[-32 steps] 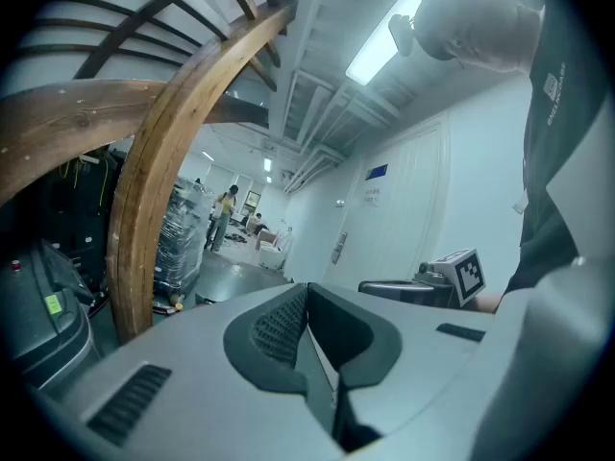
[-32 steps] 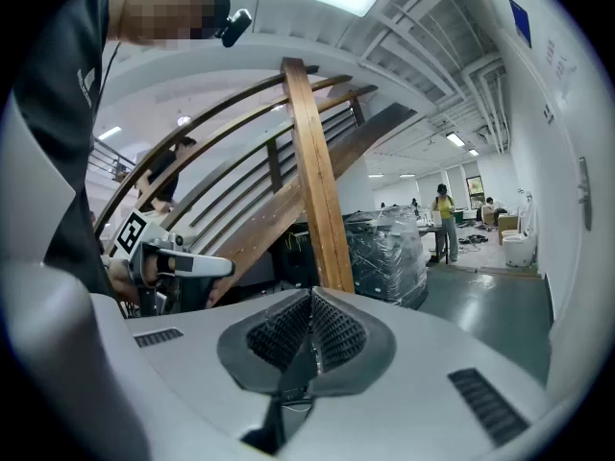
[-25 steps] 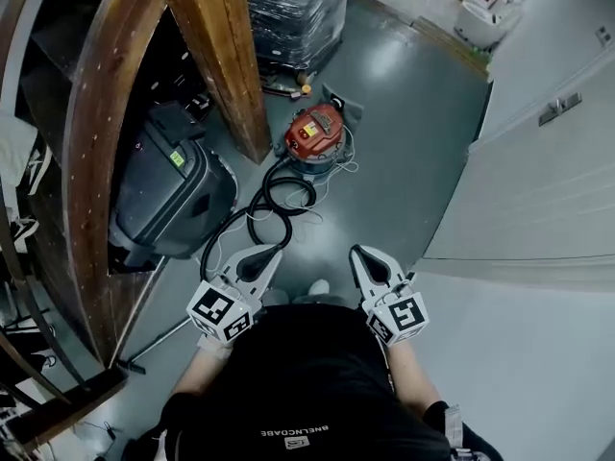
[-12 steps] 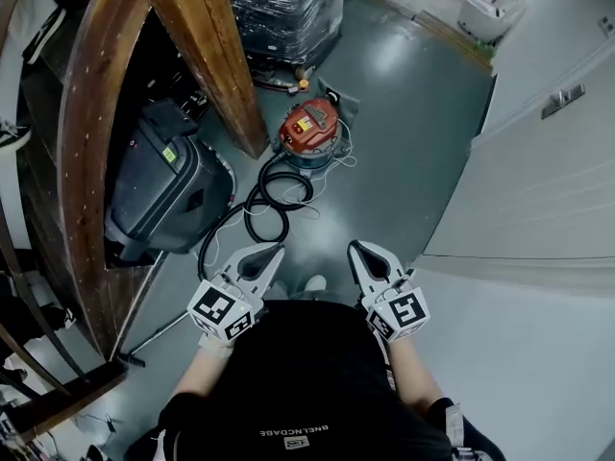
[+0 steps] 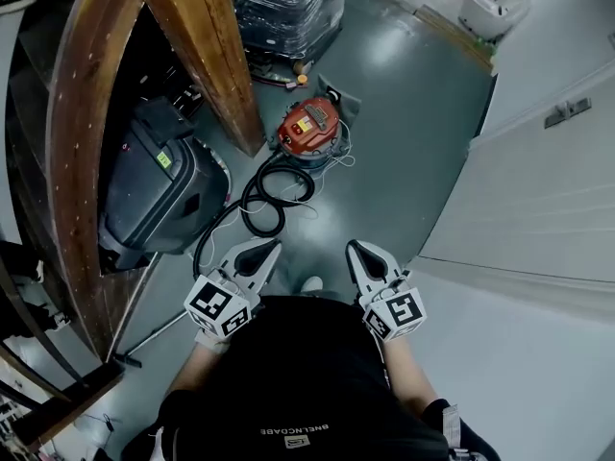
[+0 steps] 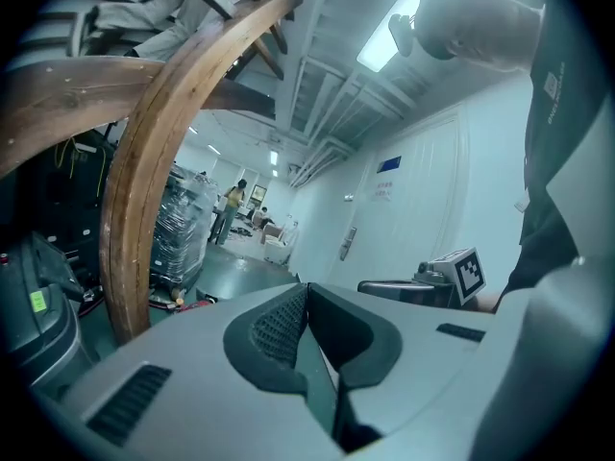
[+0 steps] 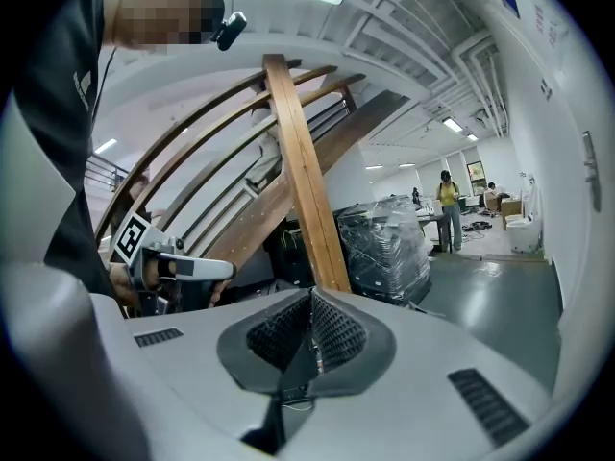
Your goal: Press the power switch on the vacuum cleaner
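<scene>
The vacuum cleaner (image 5: 309, 125) is a small round canister with a red top, standing on the grey floor ahead of me beside a wooden beam. Its black hose (image 5: 272, 194) coils on the floor toward me. My left gripper (image 5: 270, 246) and right gripper (image 5: 353, 246) are held side by side in front of my chest, both pointing forward and well short of the vacuum. Each is shut with nothing between its jaws. In the left gripper view the jaws of the left gripper (image 6: 306, 290) meet. The right gripper (image 7: 310, 298) shows the same in its own view.
A large grey machine (image 5: 159, 185) sits under the curved wooden beams (image 5: 207, 56) at the left. A plastic-wrapped pallet (image 5: 283, 3) stands behind the vacuum. A white wall with a door (image 5: 538, 181) runs along the right. A long rod (image 5: 154, 334) lies on the floor.
The view has shifted slightly forward and left; the vacuum sits a little higher in the picture. Both grippers stay shut and have risen slightly, keeping their side-by-side pose.
</scene>
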A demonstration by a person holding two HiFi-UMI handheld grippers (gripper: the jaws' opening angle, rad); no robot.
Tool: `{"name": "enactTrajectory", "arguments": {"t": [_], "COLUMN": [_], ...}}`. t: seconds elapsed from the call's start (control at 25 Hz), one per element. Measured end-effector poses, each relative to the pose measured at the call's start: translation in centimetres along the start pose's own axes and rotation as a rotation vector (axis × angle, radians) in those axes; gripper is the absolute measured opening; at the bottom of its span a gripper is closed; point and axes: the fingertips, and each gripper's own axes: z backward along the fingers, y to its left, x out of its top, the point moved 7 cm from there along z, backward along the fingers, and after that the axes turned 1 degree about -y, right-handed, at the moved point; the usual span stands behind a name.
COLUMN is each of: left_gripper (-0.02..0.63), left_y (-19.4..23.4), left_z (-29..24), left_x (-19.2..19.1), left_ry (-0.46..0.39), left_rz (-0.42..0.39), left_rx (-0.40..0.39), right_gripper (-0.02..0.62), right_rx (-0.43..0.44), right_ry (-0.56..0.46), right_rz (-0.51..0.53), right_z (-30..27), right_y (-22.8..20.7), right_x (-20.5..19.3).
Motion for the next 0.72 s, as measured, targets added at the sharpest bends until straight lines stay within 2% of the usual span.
{"name": "enactTrajectory", "arguments": {"t": [0.44, 0.72], "left_gripper": [0.015, 0.015], "left_y": [14.4, 19.9], "left_z": [0.5, 1.9], "left_x": [4.2, 5.3], "left_ry": [0.008, 0.000], "left_rz": [0.011, 0.026], "left_rx": [-0.034, -0.009], "right_gripper": [0.028, 0.028], "right_rx": [-0.026, -0.033], "right_ry": [0.063, 0.123], "right_rz": [0.053, 0.095], "right_z": [-13.7, -20.3], "right_y": [-0.2, -0.5], "right_x": [2.9, 4.4]}}
